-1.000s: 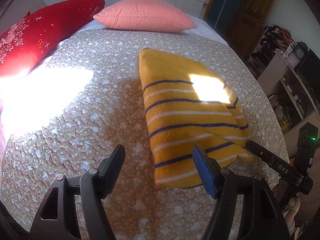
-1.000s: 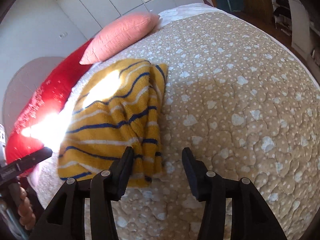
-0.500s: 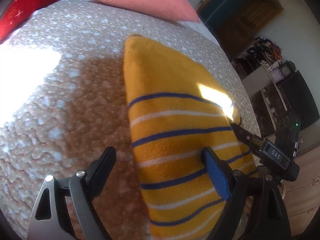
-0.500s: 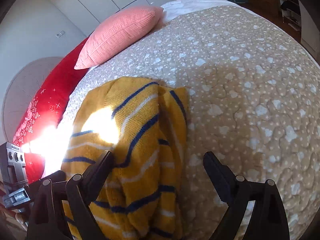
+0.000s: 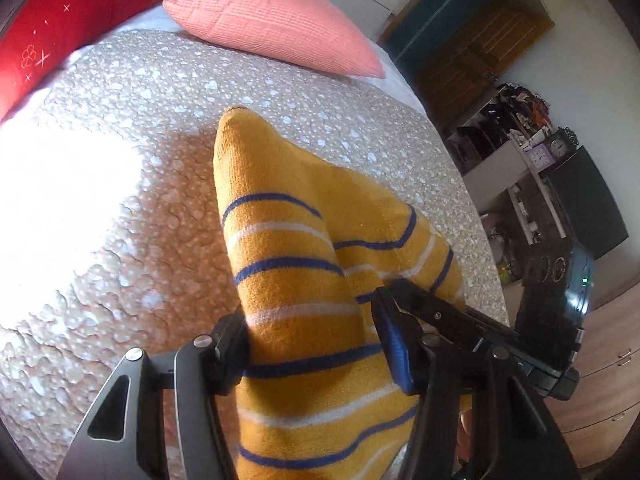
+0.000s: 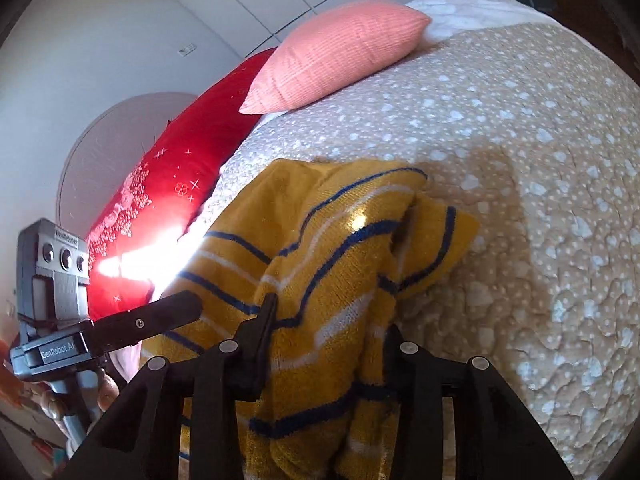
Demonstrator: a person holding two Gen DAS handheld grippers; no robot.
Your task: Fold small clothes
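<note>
A yellow knit sweater (image 5: pixel 280 216) with blue and white stripes lies folded on the beige spotted bedspread (image 5: pixel 160 92). Its near edge is bunched up and raised off the bed. In the left wrist view my left gripper (image 5: pixel 312 340) has its jaws closing, and both pads press a thick fold of the sweater. The right wrist view shows the sweater (image 6: pixel 320 240) gathered between the closing jaws of my right gripper (image 6: pixel 328 340), whose right finger is mostly hidden by cloth. The two grippers hold the same near edge side by side. One finger (image 6: pixel 152 320) of the left gripper shows at the left.
A pink pillow (image 5: pixel 276 20) and a red pillow (image 5: pixel 72 12) lie at the head of the bed. A sunlit patch (image 5: pixel 60 208) covers the bedspread at the left. Cluttered shelves (image 5: pixel 520 148), a dark screen (image 5: pixel 584 204) and wooden drawers (image 5: pixel 604 384) stand beyond the right bed edge.
Both grippers moved forward onto the sweater's near edge. Their jaws widened, then closed in on the cloth. The edge, flat before, is bunched and lifted.
</note>
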